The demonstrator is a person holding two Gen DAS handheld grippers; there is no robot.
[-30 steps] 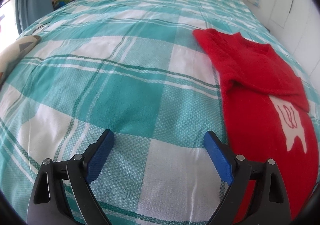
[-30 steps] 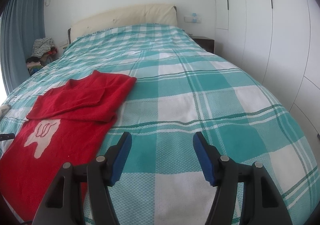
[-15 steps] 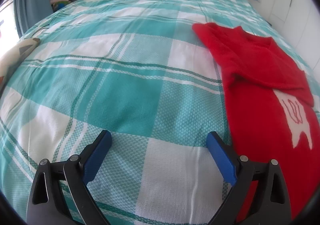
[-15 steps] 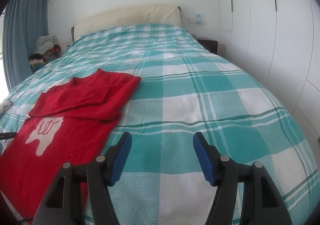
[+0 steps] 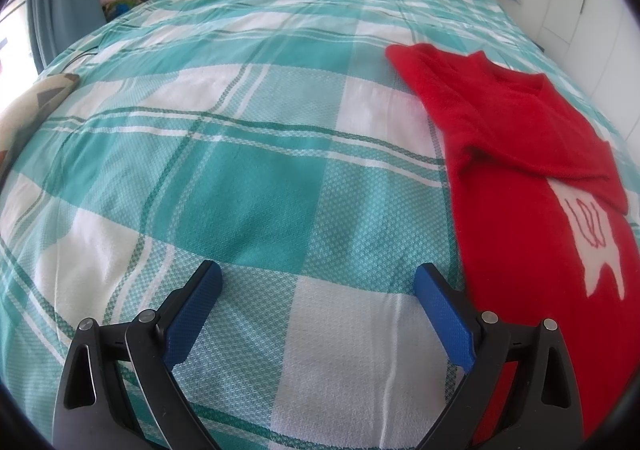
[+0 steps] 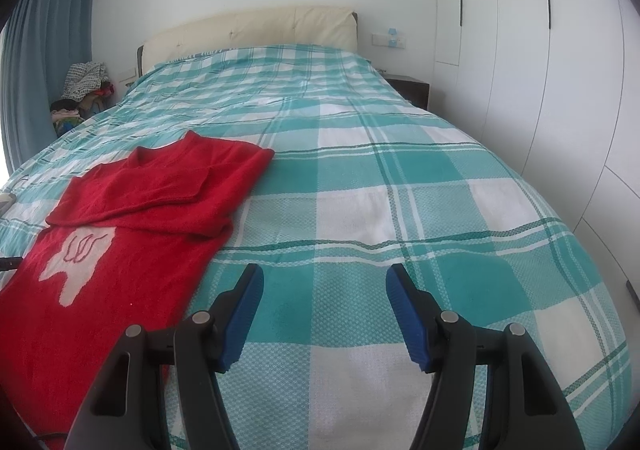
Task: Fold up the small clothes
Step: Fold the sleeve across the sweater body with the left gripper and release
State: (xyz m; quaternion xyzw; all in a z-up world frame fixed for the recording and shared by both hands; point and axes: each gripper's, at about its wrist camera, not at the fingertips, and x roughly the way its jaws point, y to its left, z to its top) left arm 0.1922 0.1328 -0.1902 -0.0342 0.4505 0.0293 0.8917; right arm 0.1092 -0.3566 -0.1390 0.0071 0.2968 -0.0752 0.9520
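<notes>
A red knitted sweater (image 5: 520, 186) with a white motif lies flat on the bed, both sleeves folded across its chest. In the left wrist view it fills the right side; in the right wrist view the sweater (image 6: 132, 218) fills the lower left. My left gripper (image 5: 318, 278) hovers open over bare bedspread, just left of the sweater's side edge, nothing between its blue pads. My right gripper (image 6: 324, 278) is also open and empty, over the bedspread just right of the sweater's other side edge.
The bed carries a teal and white checked bedspread (image 6: 400, 178) with a cream headboard (image 6: 256, 26) behind. A heap of clothes (image 6: 84, 82) sits beside the blue curtain (image 6: 44, 62). White wardrobe doors (image 6: 520, 50) and a dark nightstand (image 6: 408, 88) line the right. A patterned cushion (image 5: 32, 110) lies at the left edge.
Both views have tilted slightly, showing a little more of the room's far end. The sweater lies as before and both grippers stay open.
</notes>
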